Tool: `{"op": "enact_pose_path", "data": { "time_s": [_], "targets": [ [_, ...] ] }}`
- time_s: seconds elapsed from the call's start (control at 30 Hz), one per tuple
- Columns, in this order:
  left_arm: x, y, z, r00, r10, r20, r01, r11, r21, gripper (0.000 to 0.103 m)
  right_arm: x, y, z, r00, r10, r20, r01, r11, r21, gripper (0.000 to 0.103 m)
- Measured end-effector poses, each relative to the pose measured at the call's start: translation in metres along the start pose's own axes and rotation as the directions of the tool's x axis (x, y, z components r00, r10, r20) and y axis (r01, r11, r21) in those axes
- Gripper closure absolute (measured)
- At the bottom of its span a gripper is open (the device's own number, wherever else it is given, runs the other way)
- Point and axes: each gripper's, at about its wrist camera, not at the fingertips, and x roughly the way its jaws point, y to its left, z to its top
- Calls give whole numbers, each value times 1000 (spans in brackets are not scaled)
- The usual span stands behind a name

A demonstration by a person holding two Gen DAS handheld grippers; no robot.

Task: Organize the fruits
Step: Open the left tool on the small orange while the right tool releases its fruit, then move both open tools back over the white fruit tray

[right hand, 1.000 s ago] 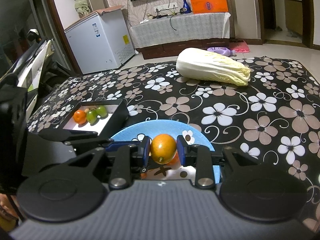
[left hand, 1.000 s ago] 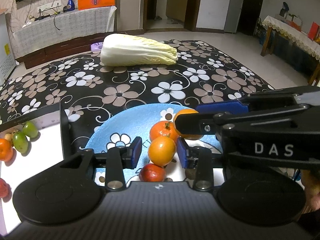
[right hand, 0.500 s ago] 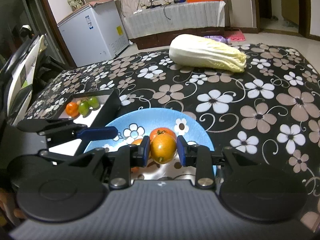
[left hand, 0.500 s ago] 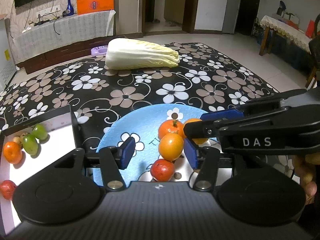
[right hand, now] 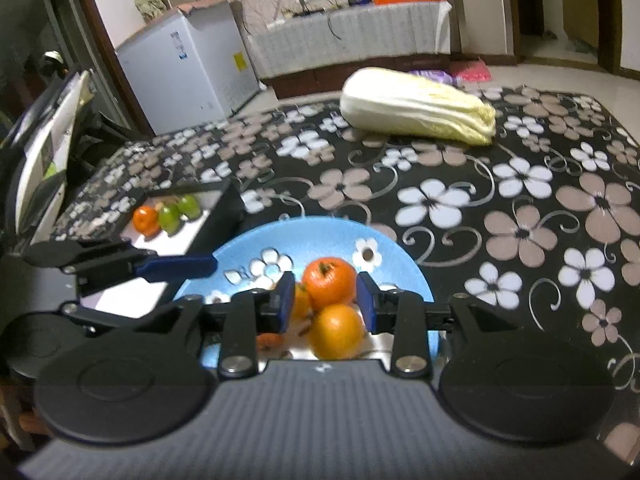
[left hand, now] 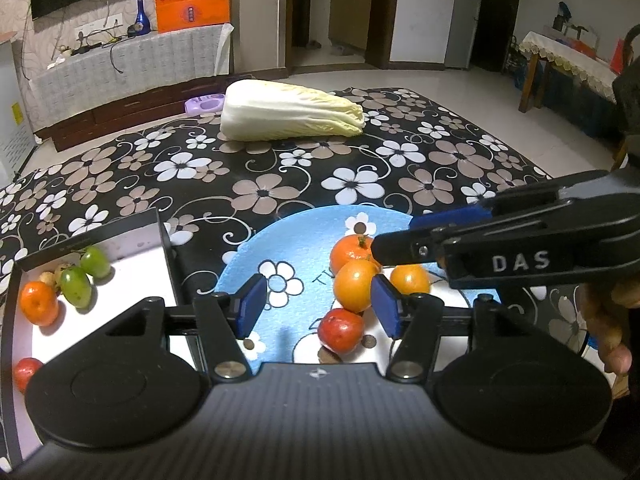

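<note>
The right tongs [right hand: 325,307] have let go, jaws opening; round, slippery orange [right hand: 337,332] needs gripping across its middle.

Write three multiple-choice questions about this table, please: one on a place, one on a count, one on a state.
1. Where do the green fruits lie?
A. on the floor
B. in the black tray
C. on the bare cloth

2. How many fruits are on the blue plate?
A. two
B. four
C. seven

3. How is the cabbage?
A. whole, lying on its side
B. cut in halves
C. standing upright

Key: B, they rest on the tray's white floor; B, three orange and one red; A, it lies uncut along the cloth.
</note>
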Motion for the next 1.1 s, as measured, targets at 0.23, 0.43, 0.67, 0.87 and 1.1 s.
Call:
{"op": "enact_pose_path", "data": {
  "time_s": [0.23,0.43,0.67,0.87,1.1],
  "targets": [
    [-10,12,-3,1000,12,8,-12,1000,-12,40,-3,3,4,999,-8,34,8,1000,6,58],
    [-21,30,-7,999,43,13,-42,998,-38,39,-4,13,9,997,8,81,-7,1000,-13,58],
    [-35,61,-14,995,103,9,-101,990,-96,39,5,48,15,987,106,121,-95,991,-91,58],
    [-56,93,-30,989,150,-8,-150,980,-128,39,26,86,21,979,180,100,-164,975,-152,58],
    [-83,131,-54,979,204,-26,-206,968,-146,36,54,123,27,971,230,68,-216,961,-172,58]
  ]
}}
